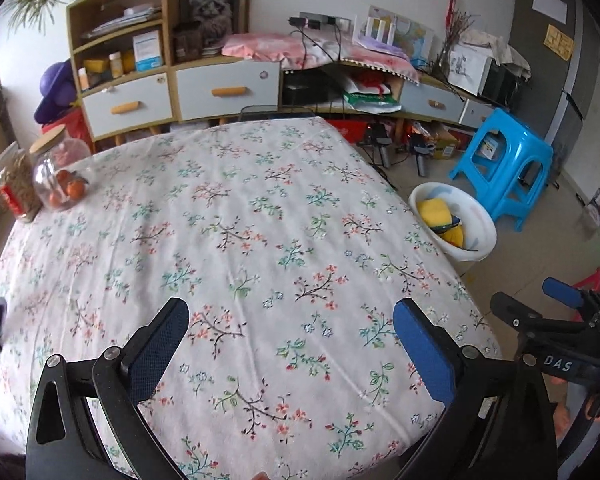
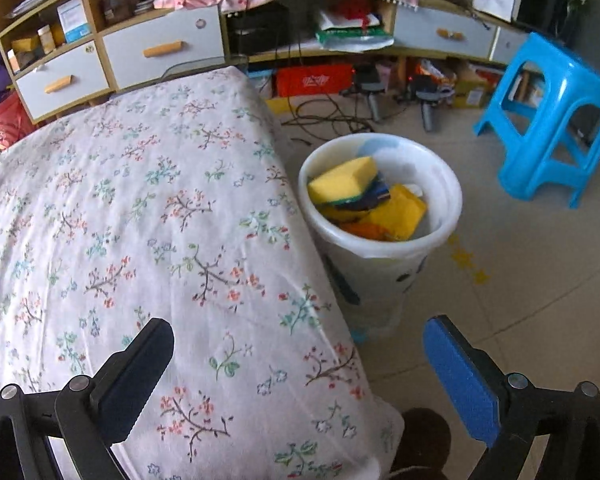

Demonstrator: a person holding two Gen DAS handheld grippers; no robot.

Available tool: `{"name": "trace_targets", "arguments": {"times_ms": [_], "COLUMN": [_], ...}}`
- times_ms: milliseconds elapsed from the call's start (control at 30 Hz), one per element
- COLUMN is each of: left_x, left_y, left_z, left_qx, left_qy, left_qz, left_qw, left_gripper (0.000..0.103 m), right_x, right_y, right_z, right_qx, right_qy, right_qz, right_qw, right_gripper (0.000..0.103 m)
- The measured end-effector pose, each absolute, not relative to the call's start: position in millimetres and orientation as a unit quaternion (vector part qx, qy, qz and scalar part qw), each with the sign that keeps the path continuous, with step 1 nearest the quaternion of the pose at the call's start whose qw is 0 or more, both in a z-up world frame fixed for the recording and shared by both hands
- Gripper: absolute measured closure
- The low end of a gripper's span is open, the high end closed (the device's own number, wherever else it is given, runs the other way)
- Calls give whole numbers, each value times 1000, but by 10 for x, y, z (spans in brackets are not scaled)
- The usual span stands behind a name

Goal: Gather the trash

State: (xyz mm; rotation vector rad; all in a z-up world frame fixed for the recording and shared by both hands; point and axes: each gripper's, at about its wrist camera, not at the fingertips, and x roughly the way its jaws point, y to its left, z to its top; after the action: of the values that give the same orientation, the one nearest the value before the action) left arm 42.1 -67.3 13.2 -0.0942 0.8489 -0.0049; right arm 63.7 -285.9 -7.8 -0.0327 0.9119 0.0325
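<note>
A white trash bin [image 2: 380, 216] stands on the floor beside the table's right edge; it also shows in the left wrist view [image 1: 454, 222]. Inside it lie a yellow sponge [image 2: 344, 180], a yellow cloth [image 2: 400, 212] and other dark and orange scraps. My left gripper [image 1: 292, 316] is open and empty above the floral tablecloth [image 1: 240, 220]. My right gripper [image 2: 300, 336] is open and empty over the table's near right corner, short of the bin; it also shows at the right edge of the left wrist view [image 1: 540, 304].
Two glass jars [image 1: 40, 176] stand at the table's far left. A blue plastic stool [image 2: 552, 120] stands on the floor past the bin. Cabinets with drawers [image 1: 220, 88] line the back wall, with cables and clutter [image 2: 360, 96] on the floor below.
</note>
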Motion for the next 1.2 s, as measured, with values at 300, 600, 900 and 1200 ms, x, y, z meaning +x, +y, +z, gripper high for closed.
{"name": "trace_targets", "arguments": {"times_ms": [300, 600, 900, 1200], "left_x": [397, 400, 392, 394], "left_y": [-669, -687, -699, -708], "left_z": [63, 43, 39, 41], "left_qx": [-41, -44, -45, -45], "left_qy": [418, 425, 426, 427], "left_qz": [-2, -5, -5, -6], "left_qw": [907, 904, 904, 903], "left_gripper": [0, 0, 0, 0], "right_x": [613, 594, 592, 593], "right_y": [-2748, -2705, -2720, -2717], "right_z": [-125, -95, -76, -65], "right_qx": [-27, -25, -17, -13], "right_qy": [427, 422, 420, 420], "right_qz": [9, 17, 16, 16], "right_qw": [904, 906, 907, 907], "right_gripper": [1, 1, 1, 1]}}
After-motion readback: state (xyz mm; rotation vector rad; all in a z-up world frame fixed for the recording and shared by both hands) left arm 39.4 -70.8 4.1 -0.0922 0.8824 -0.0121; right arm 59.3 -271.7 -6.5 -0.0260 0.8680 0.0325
